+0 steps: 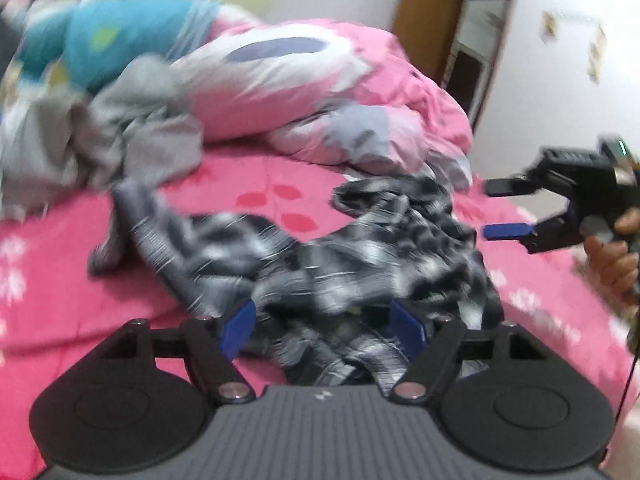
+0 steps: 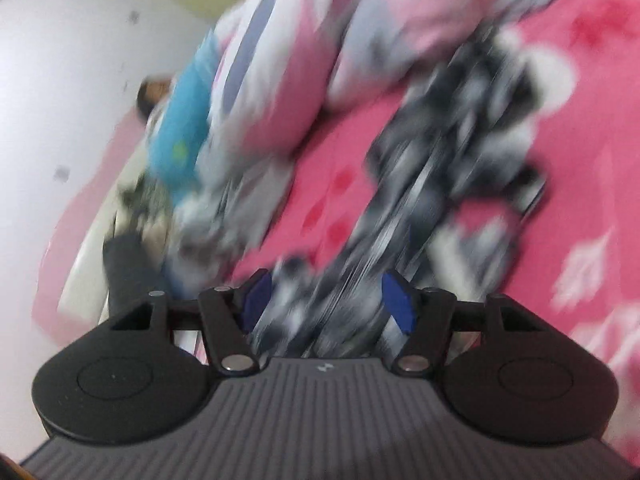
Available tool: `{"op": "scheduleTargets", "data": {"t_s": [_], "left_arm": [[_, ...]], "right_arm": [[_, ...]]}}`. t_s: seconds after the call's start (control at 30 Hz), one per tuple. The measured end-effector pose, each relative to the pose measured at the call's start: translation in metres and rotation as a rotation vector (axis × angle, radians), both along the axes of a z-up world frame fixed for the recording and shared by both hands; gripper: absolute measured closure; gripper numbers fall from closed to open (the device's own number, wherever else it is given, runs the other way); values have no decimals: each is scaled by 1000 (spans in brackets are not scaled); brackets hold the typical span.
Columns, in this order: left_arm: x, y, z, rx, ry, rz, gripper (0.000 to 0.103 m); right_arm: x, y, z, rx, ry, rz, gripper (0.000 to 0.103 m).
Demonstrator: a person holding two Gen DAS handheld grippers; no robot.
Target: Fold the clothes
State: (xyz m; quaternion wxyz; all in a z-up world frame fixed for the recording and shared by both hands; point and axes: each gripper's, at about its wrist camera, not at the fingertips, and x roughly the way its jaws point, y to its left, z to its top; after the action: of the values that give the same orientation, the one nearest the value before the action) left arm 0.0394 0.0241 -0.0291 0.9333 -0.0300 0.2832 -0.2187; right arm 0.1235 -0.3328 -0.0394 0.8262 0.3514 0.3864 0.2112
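With the left gripper (image 1: 324, 330) and the right gripper (image 1: 500, 210) both spread wide and clamping nothing, the black-and-white plaid garment (image 1: 360, 248) lies crumpled on the pink bed cover (image 1: 60, 280), its near edge between the left jaws; next, seat each gripper on a separate edge or corner and draw the cloth flat before any fold. The bed also carries a bunched pink-and-white duvet (image 1: 320, 80) and a grey garment (image 1: 132, 132) beyond, with a white wall and a brown door (image 1: 428, 24) behind.

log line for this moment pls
left gripper: open over plaid shirt | right gripper: open | shirt crumpled on pink bedspread
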Motion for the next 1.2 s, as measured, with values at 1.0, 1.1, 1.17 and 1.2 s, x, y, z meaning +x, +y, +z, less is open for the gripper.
{"op": "scheduleTargets", "data": {"t_s": [1.0,1.1,1.17,1.2], "left_arm": [[69,35,-26,-247,232,85,34],[49,33,-28,-256,244,22,34],[35,28,-28,-233,237,1,34],[29,26,-29,-235,240,-5,34]], "right_arm": [[153,167,32,150,-96,267,89],[148,158,28,205,-110,252,89],[143,150,30,234,-124,234,89],[141,147,35,247,-138,228,89]]}}
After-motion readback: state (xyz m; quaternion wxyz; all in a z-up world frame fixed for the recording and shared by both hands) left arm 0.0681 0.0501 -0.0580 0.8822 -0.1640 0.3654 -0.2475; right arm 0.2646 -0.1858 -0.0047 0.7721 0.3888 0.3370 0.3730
